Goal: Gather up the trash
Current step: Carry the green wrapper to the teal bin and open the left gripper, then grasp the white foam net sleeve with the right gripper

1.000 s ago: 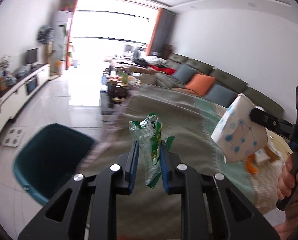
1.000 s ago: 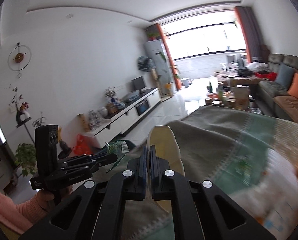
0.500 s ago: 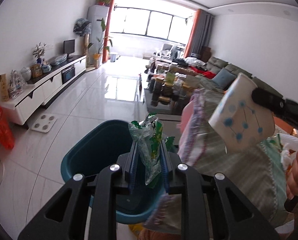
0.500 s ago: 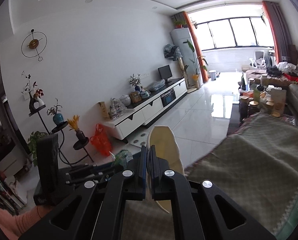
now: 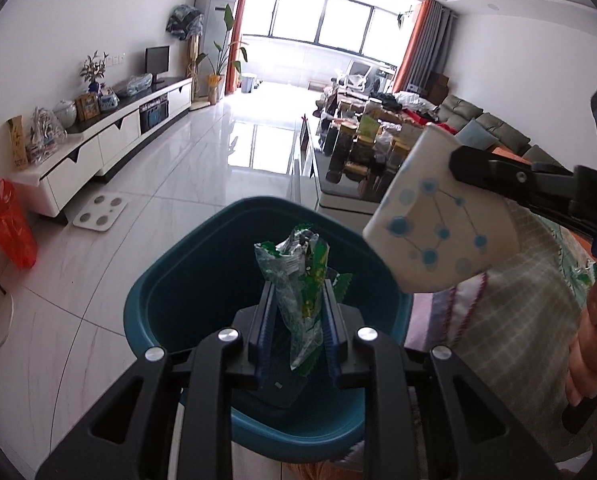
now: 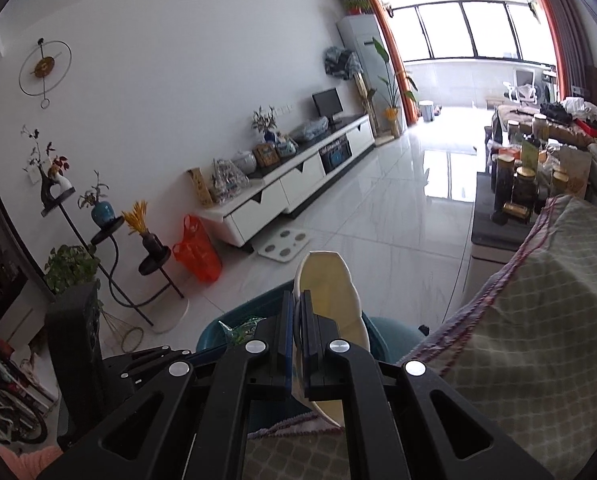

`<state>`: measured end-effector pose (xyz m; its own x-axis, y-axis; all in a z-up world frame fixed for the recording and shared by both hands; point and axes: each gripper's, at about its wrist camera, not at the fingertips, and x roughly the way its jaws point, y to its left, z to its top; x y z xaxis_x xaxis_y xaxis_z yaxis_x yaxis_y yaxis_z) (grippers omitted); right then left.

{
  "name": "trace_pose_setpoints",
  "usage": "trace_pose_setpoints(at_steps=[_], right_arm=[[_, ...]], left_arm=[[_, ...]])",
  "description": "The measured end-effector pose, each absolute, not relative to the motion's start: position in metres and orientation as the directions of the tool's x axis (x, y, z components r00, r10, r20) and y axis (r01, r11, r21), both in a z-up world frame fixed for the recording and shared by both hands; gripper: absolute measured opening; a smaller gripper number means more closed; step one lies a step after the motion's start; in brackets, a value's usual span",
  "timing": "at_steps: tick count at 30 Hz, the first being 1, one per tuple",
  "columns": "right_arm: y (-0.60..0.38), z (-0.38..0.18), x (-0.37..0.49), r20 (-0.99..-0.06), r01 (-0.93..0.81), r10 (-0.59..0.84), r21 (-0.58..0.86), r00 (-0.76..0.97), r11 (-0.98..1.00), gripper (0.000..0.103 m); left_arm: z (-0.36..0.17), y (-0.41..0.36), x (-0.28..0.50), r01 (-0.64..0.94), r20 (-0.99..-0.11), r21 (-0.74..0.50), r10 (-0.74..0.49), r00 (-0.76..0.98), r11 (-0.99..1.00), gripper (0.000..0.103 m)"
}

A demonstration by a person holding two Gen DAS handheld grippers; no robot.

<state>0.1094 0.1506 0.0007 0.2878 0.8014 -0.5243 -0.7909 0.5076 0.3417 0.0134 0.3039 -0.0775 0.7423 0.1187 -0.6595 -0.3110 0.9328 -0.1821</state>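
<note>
The left gripper has its blue-padded jaws set narrowly around a crumpled green-and-silver snack wrapper, which stands upright between the pads and sticks out above them. The right gripper is clamped tight on the wall of a flattened white paper cup with a blue dot-and-line pattern; in the right wrist view the cup's cream inside faces the camera, its rim pinched between the two pads.

In the left wrist view the wrapper hangs directly over the open mouth of a round teal plastic bin standing on the glossy white tiled floor. The cup, held out by the right gripper's black fingers, is above and to the right of the bin's rim, beside the wrapper and apart from it. A person's hand grips that tool's handle at the right edge.

Just right of the bin, a grey-green checked cloth with a red-stitched edge drapes over a table. Farther off, a long white TV cabinet runs along the left wall, with an orange plastic bag and a white bathroom scale on the floor near it.
</note>
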Motion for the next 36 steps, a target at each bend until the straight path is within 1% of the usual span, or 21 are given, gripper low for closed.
trace_pose_setpoints(at_steps=[3, 5, 7, 8, 10, 11, 12, 13, 15, 17, 21, 22, 23, 25, 27, 28, 29, 31, 33, 36], right_arm=[[0.159, -0.009, 0.115, -0.560, -0.778, 0.783, 0.352, 0.270, 0.520, 0.004], [0.167, -0.013, 0.118, -0.580, -0.773, 0.774, 0.358, 0.256, 0.524, 0.004], [0.171, -0.018, 0.118, -0.599, -0.769, 0.762, 0.359, 0.244, 0.529, 0.006], [0.173, -0.019, 0.118, -0.607, -0.768, 0.758, 0.360, 0.239, 0.530, 0.006], [0.175, -0.021, 0.118, -0.619, -0.765, 0.751, 0.361, 0.230, 0.532, 0.006], [0.175, -0.023, 0.118, -0.623, -0.764, 0.748, 0.361, 0.230, 0.535, 0.008], [0.175, -0.024, 0.119, -0.628, -0.761, 0.744, 0.362, 0.228, 0.539, 0.014], [0.175, -0.024, 0.118, -0.628, -0.760, 0.744, 0.364, 0.228, 0.539, 0.015], [0.173, -0.025, 0.118, -0.625, -0.759, 0.746, 0.364, 0.230, 0.540, 0.015], [0.168, -0.024, 0.117, -0.621, -0.755, 0.748, 0.369, 0.234, 0.542, 0.015], [0.154, -0.019, 0.114, -0.601, -0.752, 0.761, 0.377, 0.245, 0.540, 0.019], [0.151, -0.017, 0.112, -0.597, -0.753, 0.763, 0.377, 0.247, 0.539, 0.019], [0.147, -0.015, 0.111, -0.591, -0.755, 0.767, 0.376, 0.251, 0.537, 0.020], [0.134, -0.008, 0.105, -0.573, -0.763, 0.777, 0.370, 0.263, 0.531, 0.028], [0.117, 0.000, 0.098, -0.549, -0.768, 0.784, 0.357, 0.288, 0.532, 0.033], [0.109, 0.004, 0.095, -0.537, -0.770, 0.789, 0.353, 0.298, 0.531, 0.034], [0.101, 0.007, 0.092, -0.527, -0.771, 0.792, 0.349, 0.308, 0.532, 0.035], [0.080, 0.014, 0.085, -0.505, -0.773, 0.793, 0.330, 0.340, 0.542, 0.043], [0.056, 0.021, 0.077, -0.485, -0.763, 0.782, 0.304, 0.392, 0.570, 0.049], [0.026, 0.027, 0.069, -0.465, -0.739, 0.764, 0.289, 0.447, 0.609, 0.049]], left_arm=[[-0.083, 0.306, 0.019, -0.319, -0.673, -0.185, 0.117, 0.730, 0.929, 0.026], [-0.084, 0.304, 0.020, -0.327, -0.682, -0.189, 0.116, 0.722, 0.926, 0.030], [-0.088, 0.305, 0.020, -0.332, -0.688, -0.194, 0.114, 0.717, 0.923, 0.032], [-0.091, 0.305, 0.020, -0.334, -0.692, -0.195, 0.111, 0.713, 0.922, 0.035], [-0.094, 0.308, 0.021, -0.342, -0.703, -0.202, 0.107, 0.703, 0.918, 0.036], [-0.097, 0.310, 0.022, -0.343, -0.706, -0.207, 0.103, 0.701, 0.916, 0.037], [-0.098, 0.310, 0.022, -0.348, -0.711, -0.209, 0.102, 0.695, 0.914, 0.038], [-0.099, 0.311, 0.022, -0.351, -0.713, -0.209, 0.103, 0.693, 0.913, 0.039], [-0.100, 0.311, 0.021, -0.350, -0.714, -0.209, 0.102, 0.693, 0.913, 0.045], [-0.101, 0.312, 0.022, -0.351, -0.715, -0.211, 0.101, 0.692, 0.912, 0.050], [-0.103, 0.311, 0.019, -0.352, -0.706, -0.223, 0.099, 0.702, 0.909, 0.051], [-0.101, 0.308, 0.016, -0.349, -0.697, -0.221, 0.103, 0.709, 0.911, 0.052], [-0.097, 0.303, 0.014, -0.343, -0.686, -0.218, 0.107, 0.720, 0.914, 0.056], [-0.088, 0.294, 0.008, -0.328, -0.658, -0.211, 0.114, 0.744, 0.921, 0.059], [-0.075, 0.281, 0.000, -0.291, -0.615, -0.204, 0.109, 0.781, 0.935, 0.066], [-0.070, 0.275, -0.002, -0.276, -0.601, -0.198, 0.106, 0.792, 0.941, 0.067], [-0.064, 0.268, -0.004, -0.254, -0.584, -0.196, 0.095, 0.806, 0.947, 0.068], [-0.051, 0.248, -0.007, -0.197, -0.548, -0.197, 0.059, 0.834, 0.960, 0.069], [-0.042, 0.228, -0.009, -0.140, -0.518, -0.190, 0.022, 0.855, 0.972, 0.073], [-0.030, 0.190, -0.007, -0.029, -0.482, -0.185, -0.065, 0.874, 0.982, 0.073]])
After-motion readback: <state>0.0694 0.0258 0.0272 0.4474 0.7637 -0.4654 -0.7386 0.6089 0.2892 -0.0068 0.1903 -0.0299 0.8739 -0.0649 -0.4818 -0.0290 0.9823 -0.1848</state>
